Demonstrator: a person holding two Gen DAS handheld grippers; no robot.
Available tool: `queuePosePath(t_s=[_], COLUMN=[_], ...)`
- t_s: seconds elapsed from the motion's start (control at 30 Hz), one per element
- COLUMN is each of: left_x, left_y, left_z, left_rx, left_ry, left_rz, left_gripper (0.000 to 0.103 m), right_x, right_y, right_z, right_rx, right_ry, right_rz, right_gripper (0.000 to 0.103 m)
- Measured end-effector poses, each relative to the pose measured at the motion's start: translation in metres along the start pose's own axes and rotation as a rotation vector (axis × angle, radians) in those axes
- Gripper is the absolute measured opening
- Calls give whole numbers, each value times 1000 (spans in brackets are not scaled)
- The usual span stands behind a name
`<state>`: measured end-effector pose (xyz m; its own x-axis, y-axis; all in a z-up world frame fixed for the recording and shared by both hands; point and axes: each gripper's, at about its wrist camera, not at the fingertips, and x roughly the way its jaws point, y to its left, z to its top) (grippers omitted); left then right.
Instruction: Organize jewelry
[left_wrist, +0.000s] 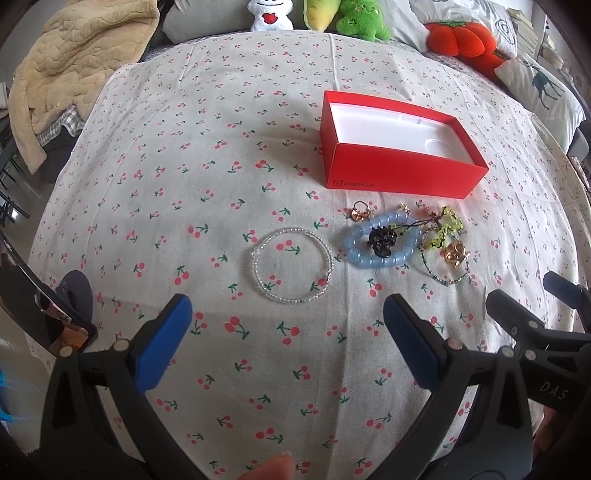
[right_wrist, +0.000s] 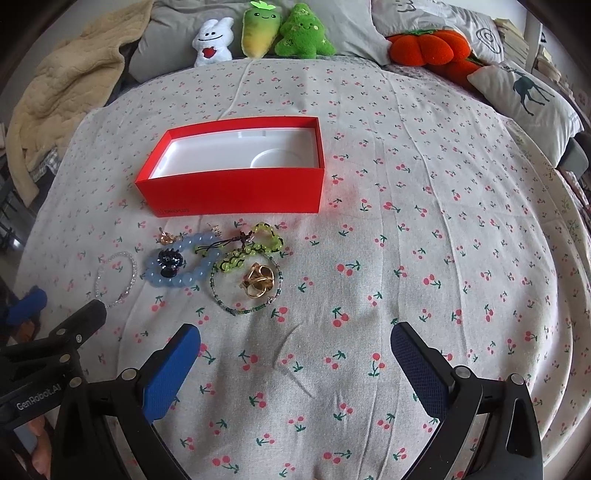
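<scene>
**Nothing boxed yet, all jewelry still out on bed**

Hovering low over cherry-print bedspread (right_wrist: 406, 184): left claw (left_wrist: 288, 325) and right claw (right_wrist: 295, 345), both spread wide, carrying nothing. Lying just ahead: clear bead bracelet (left_wrist: 293, 266), blue bead bracelet (left_wrist: 380, 243), gold rings (right_wrist: 260, 280), green pieces. Sitting beyond, red box (left_wrist: 399, 177), showing only white liner. Sorting likely just starting.

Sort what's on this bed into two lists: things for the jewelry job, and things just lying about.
For the job: red box, clear bead bracelet, blue bead bracelet, black hair clip, green bead pieces, thin beaded necklace, gold rings.

Lying about: stuffed toys, orange pumpkin cushion, deer pillow, beige blanket.
</scene>
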<state>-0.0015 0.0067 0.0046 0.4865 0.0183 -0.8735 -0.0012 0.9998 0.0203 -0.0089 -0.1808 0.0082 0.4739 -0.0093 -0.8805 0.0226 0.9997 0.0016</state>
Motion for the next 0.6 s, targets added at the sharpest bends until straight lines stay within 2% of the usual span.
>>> queuePosePath(t_s=[0.6], left_x=[-3], left_y=[-1], left_z=[-2], left_rx=[11], left_ry=[-11], left_rz=[-2], left_gripper=[103], right_x=[0], right_y=[-1], right_z=[2], right_rx=[11], right_ry=[-1], right_rz=[4], right_gripper=[103])
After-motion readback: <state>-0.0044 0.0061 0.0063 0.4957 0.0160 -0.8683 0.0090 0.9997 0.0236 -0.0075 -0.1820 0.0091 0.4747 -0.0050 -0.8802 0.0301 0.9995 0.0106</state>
